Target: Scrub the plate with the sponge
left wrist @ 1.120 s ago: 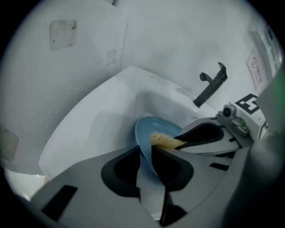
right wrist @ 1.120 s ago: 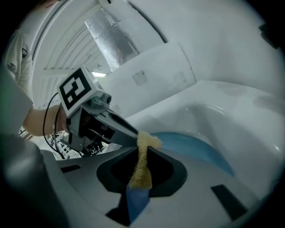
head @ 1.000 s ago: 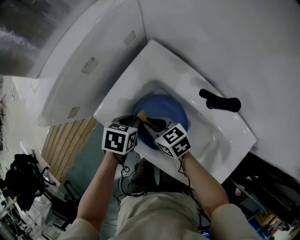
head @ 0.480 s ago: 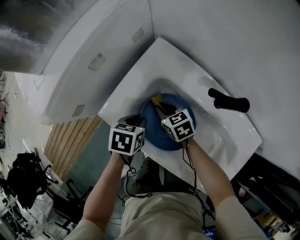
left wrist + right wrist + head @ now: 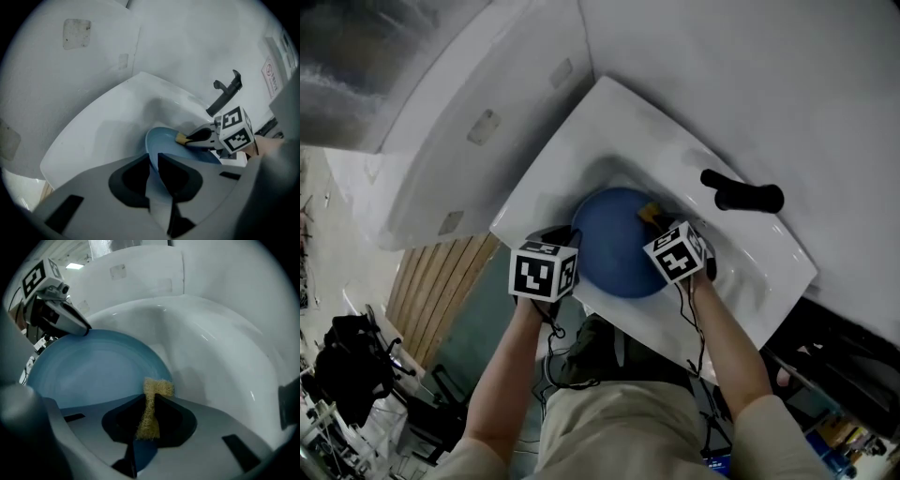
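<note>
A blue plate [image 5: 614,246] lies tilted in the white sink [image 5: 609,122]. My left gripper [image 5: 568,240] is at the plate's left rim; in the left gripper view the plate [image 5: 165,140] runs edge-on between the jaws of that gripper [image 5: 153,161], which are closing and pinch the rim. My right gripper [image 5: 656,221] is shut on a yellow sponge [image 5: 650,212] at the plate's far right edge. In the right gripper view the sponge [image 5: 151,409] is squeezed flat between the jaws of the right gripper [image 5: 150,404], its top touching the plate [image 5: 93,366].
A black faucet lever [image 5: 741,197] sticks out over the sink's right side, close to the right gripper. The sink's curved wall [image 5: 211,348] rises just right of the sponge. White wall panels stand behind, and wooden slats [image 5: 431,300] lie below the sink's left.
The right gripper has swept the sponge from the plate's left side, over its far edge, to the right edge. The left gripper has stayed on the left rim.
</note>
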Action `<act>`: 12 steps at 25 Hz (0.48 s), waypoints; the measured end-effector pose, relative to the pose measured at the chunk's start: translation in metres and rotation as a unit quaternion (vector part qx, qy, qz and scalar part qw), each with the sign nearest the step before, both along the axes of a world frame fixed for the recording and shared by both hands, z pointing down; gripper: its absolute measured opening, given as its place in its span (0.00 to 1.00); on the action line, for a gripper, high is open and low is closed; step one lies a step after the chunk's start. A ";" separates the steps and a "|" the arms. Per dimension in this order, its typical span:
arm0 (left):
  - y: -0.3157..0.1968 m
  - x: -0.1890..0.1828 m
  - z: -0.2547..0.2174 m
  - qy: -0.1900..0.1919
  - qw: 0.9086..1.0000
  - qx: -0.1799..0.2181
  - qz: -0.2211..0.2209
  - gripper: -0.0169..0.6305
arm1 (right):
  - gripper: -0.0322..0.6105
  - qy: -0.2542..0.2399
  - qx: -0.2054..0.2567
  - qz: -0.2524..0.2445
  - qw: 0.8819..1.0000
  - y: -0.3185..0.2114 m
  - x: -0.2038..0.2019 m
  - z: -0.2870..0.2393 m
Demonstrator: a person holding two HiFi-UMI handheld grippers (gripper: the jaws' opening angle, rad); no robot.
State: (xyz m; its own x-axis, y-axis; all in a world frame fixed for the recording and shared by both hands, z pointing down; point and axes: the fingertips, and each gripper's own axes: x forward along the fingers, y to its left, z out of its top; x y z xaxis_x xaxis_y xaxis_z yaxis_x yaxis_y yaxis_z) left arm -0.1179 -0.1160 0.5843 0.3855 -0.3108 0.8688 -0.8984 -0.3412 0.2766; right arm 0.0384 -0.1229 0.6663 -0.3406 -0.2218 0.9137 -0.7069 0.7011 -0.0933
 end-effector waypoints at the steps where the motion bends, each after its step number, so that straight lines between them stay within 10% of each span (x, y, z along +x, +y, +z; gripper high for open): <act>1: 0.000 0.000 0.000 0.000 1.000 0.000 0.001 0.12 | 0.16 0.000 -0.012 -0.003 1.000 0.009 0.005 -0.001; 12: -0.002 -0.002 0.000 -0.021 1.000 0.021 0.011 0.09 | 0.16 -0.088 -0.116 -0.099 0.984 0.110 -0.021 -0.066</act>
